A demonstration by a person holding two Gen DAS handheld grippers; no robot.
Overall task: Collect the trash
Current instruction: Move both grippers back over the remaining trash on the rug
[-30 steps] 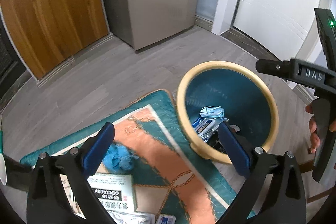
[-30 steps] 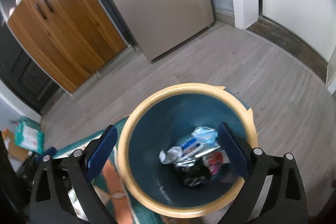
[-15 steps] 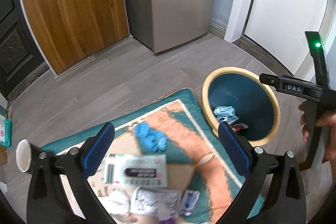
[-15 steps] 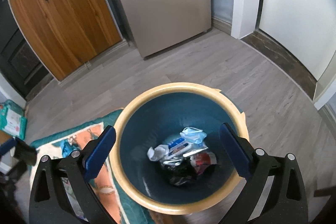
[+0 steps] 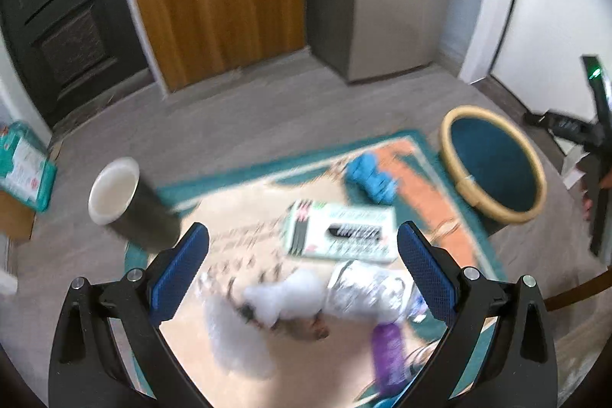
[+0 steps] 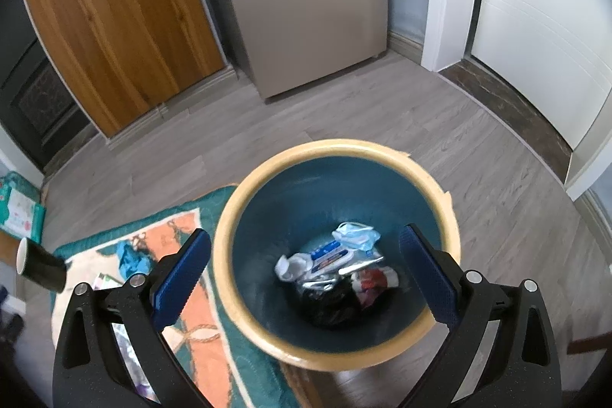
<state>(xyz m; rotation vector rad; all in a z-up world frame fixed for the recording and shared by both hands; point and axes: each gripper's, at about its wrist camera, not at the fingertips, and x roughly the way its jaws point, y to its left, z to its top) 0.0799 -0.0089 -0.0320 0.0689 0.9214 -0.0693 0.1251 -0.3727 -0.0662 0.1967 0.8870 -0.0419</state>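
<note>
While right gripper [image 6: 304, 268] gapes, bin [image 6: 248, 194] rim below.

bin [image 6: 336, 350] set right of rug [image 6: 199, 331] | trash [image 6: 336, 266] piled in bin | cup [image 5: 126, 205] lying at rug's left edge

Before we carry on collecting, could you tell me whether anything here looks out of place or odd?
Yes: a paper cup lies tipped on its side at the rug's edge, with no spill visible. Loose litter sits on the rug: a blue crumpled piece, a flat printed box and white wrappers. The bin stands upright.
</note>
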